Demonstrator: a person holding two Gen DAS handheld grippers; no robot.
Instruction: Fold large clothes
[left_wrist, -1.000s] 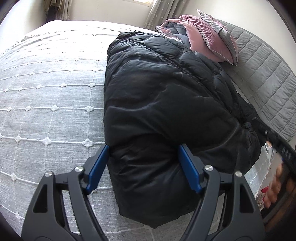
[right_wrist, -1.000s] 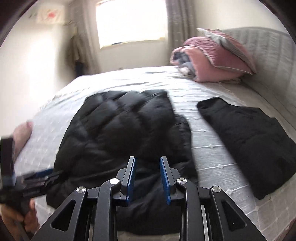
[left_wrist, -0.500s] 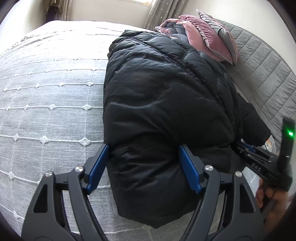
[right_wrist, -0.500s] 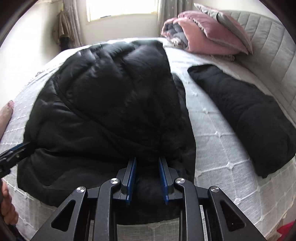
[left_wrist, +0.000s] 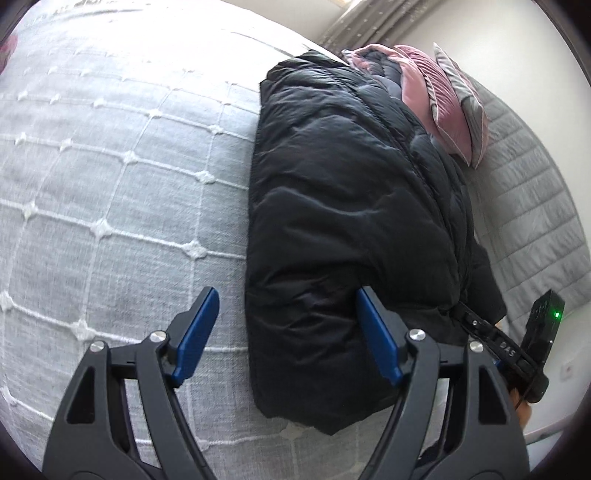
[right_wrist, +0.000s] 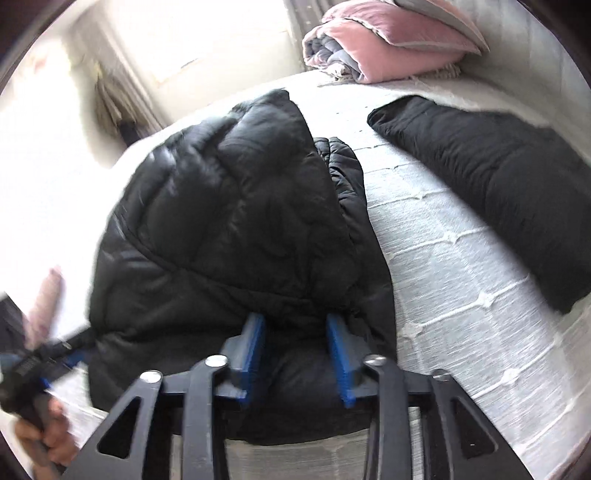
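Note:
A black puffer jacket (left_wrist: 347, 206) lies folded lengthwise on the grey bed, and it also shows in the right wrist view (right_wrist: 229, 229). My left gripper (left_wrist: 284, 317) is open and empty, with one fingertip (left_wrist: 207, 299) over the bedspread and the other fingertip (left_wrist: 364, 299) on the jacket's near end. My right gripper (right_wrist: 295, 325) is open, its blue pads set against the jacket's near hem with fabric between them. The right gripper's body (left_wrist: 517, 350) appears at the jacket's right edge in the left wrist view.
The grey quilted bedspread (left_wrist: 110, 184) spreads left of the jacket. Another folded black garment (right_wrist: 491, 177) lies to the right. Pink and grey pillows (right_wrist: 384, 33) are piled at the head of the bed by the padded headboard (left_wrist: 535, 199).
My right gripper has moved down to the jacket's near hem and its jaws have opened wider. My left gripper has shifted left, so one finger is now off the jacket.

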